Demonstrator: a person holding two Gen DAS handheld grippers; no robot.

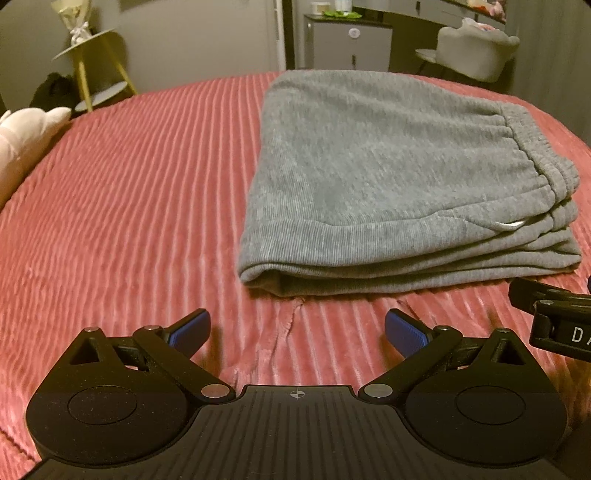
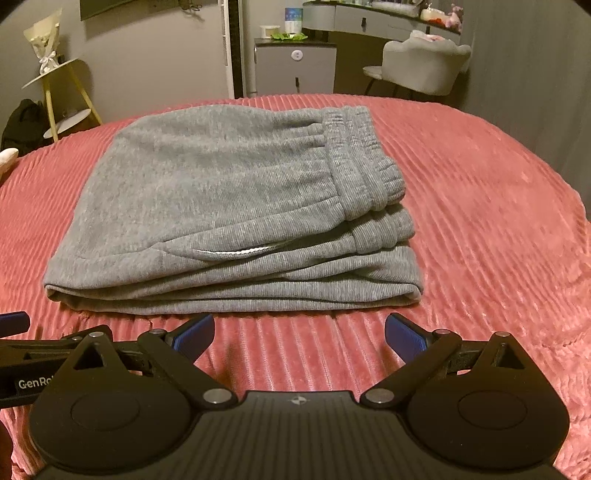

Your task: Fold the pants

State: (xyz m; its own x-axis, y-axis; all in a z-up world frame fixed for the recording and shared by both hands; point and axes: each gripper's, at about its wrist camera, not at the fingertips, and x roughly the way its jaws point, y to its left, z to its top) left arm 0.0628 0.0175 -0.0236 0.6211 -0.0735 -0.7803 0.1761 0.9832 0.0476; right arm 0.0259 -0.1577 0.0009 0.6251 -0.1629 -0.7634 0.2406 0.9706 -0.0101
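Pants (image 2: 229, 206) — one, folded — two grippers.

This is a bedroom in a home. A bed with a ribbed pink cover (image 2: 480, 206) fills the front. Behind it stand a small grey cabinet (image 2: 295, 68), a light padded chair (image 2: 424, 62) at a dressing table (image 2: 369, 18), and a yellow side table (image 1: 92, 62).
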